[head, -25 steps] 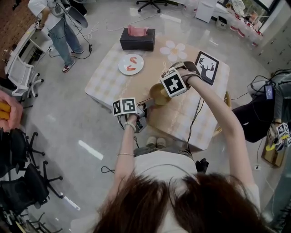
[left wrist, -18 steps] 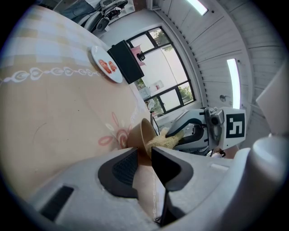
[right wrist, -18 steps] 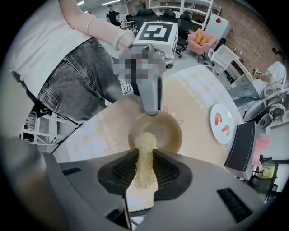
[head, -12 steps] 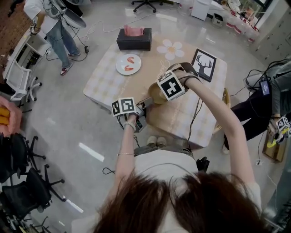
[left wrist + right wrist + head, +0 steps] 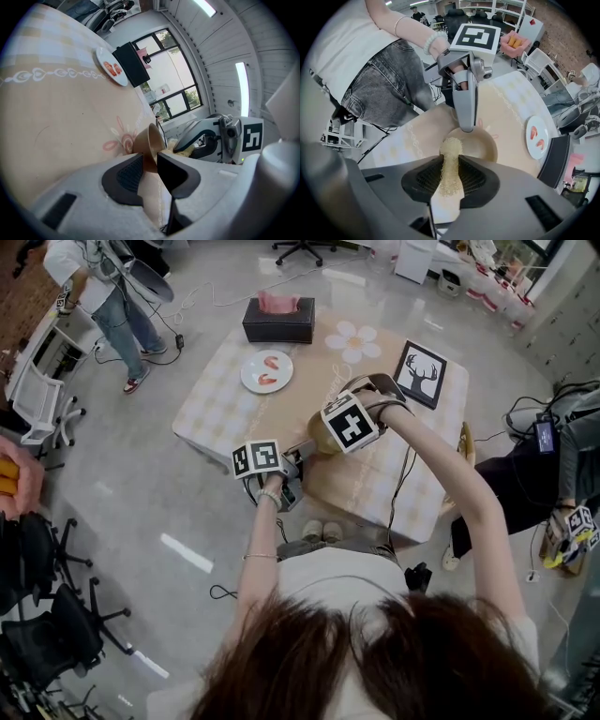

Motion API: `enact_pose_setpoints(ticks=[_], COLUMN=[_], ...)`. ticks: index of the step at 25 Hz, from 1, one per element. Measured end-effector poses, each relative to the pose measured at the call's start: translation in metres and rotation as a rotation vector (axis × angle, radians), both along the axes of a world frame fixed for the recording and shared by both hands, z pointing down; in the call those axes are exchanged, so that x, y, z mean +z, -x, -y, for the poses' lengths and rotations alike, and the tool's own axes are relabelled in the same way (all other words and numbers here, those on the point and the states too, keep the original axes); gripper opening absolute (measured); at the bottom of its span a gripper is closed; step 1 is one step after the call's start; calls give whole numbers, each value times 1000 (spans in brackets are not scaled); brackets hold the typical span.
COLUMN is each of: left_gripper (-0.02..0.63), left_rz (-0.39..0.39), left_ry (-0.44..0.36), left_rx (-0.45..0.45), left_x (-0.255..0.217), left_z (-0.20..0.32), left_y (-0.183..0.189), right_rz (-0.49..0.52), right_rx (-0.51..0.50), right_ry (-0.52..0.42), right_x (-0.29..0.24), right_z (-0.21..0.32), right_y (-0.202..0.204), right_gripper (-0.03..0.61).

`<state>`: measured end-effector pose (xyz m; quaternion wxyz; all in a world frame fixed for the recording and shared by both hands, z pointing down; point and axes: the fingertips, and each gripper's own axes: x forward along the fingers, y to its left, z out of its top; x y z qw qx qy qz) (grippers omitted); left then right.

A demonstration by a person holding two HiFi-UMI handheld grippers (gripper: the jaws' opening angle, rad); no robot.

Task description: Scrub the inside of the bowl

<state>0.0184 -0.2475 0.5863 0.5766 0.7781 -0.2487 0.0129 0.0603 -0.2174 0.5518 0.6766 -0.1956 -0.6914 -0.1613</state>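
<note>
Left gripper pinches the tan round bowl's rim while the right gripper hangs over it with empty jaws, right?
Not empty: the right gripper view shows the right gripper shut on a pale yellow fibrous scrub pad. The left gripper does pinch the rim of the tan round bowl.

A glossy grey floor fills the head view, streaked with pale reflections. The tabletop, under a cream checked cloth, stands just above centre. Black office chairs crowd 8 o'clock, a white chair sits at 9 and a chair base at 12. In the left gripper view, dark-framed windows show daylight and light strips run along white panelling. A brick wall shows at 1 o'clock in the right gripper view
</note>
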Motion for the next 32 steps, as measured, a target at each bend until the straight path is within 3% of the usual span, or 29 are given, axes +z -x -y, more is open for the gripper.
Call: enact_pose_setpoints(ticks=[32], left_gripper=[103], left_rz=[-36], left_ry=[7], left_rx=[21], left_x=[-4], left_z=[-2], left_y=[8], right_rz=[68], right_rx=[-7], right_ry=[13], right_x=[1], right_z=[11], right_y=[32], right_gripper=[91])
